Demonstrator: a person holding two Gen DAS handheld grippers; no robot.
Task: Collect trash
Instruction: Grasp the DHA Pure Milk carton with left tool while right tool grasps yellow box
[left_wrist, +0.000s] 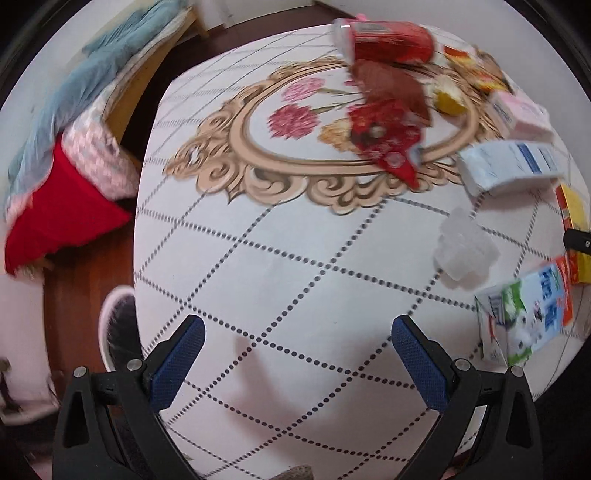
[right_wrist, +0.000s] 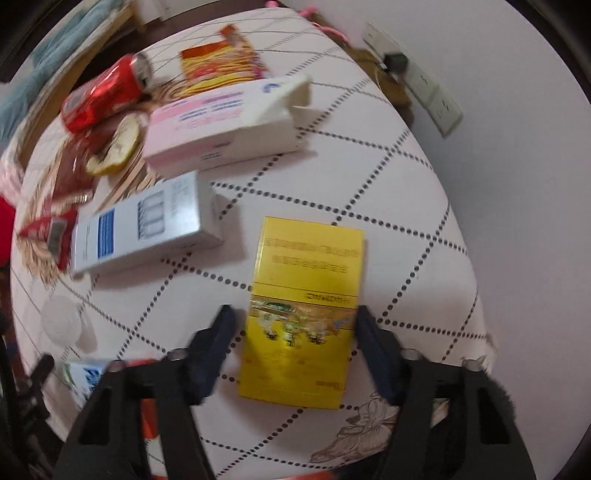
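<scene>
- Right gripper (right_wrist: 295, 325) — jaws spread wide, flanking the yellow box (right_wrist: 306, 306), which lies flat on the surface (right_wrist: 406, 184); whether they touch it is unclear.
- Left gripper (left_wrist: 297, 328) — jaws released over bare cloth, crumpled tissue (left_wrist: 466, 247) nearby.

Your right hand-held gripper (right_wrist: 293, 332) hangs spread wide around the near half of the yellow box (right_wrist: 306, 310). The box lies flat on the desk (right_wrist: 406, 206). You have a white-and-blue box (right_wrist: 147, 229) just to its left.

A home bedroom: floral-clothed table (left_wrist: 258, 258), bed with blue blanket (left_wrist: 92, 74), wall sockets (right_wrist: 439, 103).
</scene>
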